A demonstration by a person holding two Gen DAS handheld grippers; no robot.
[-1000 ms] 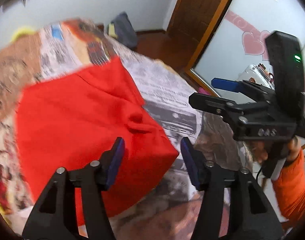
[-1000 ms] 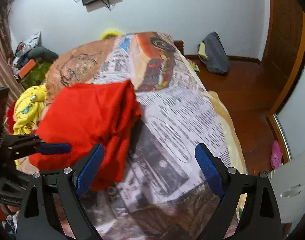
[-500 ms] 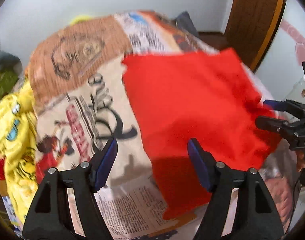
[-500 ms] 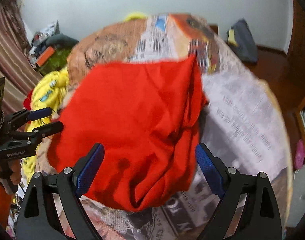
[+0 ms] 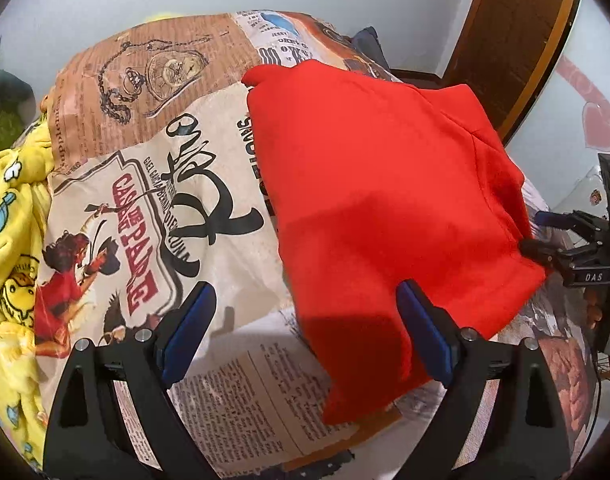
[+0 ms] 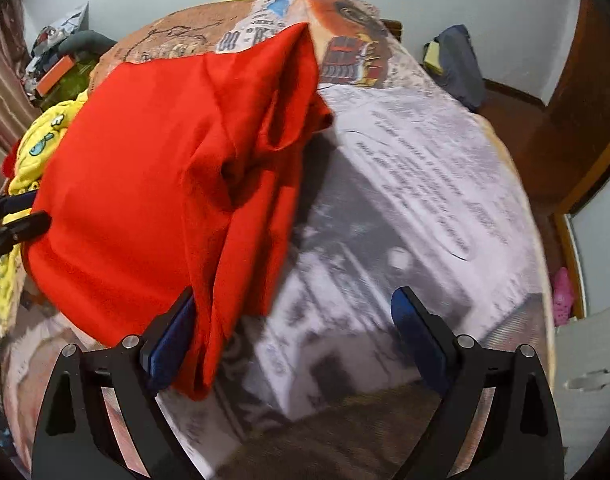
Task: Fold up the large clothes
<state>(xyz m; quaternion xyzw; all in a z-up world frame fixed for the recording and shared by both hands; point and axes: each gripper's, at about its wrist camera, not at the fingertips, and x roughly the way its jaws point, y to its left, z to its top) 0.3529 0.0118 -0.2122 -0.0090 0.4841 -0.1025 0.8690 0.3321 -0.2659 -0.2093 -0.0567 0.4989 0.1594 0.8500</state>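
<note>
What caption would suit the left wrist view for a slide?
Open left gripper above the near edge of a red garment spread on a printed bedspread.

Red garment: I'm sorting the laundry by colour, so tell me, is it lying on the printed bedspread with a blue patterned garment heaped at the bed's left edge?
Not quite. The red garment does lie on the printed bedspread, but the patterned garment heaped at the bed's left edge is yellow, not blue. The left wrist view shows it clearly.
</note>
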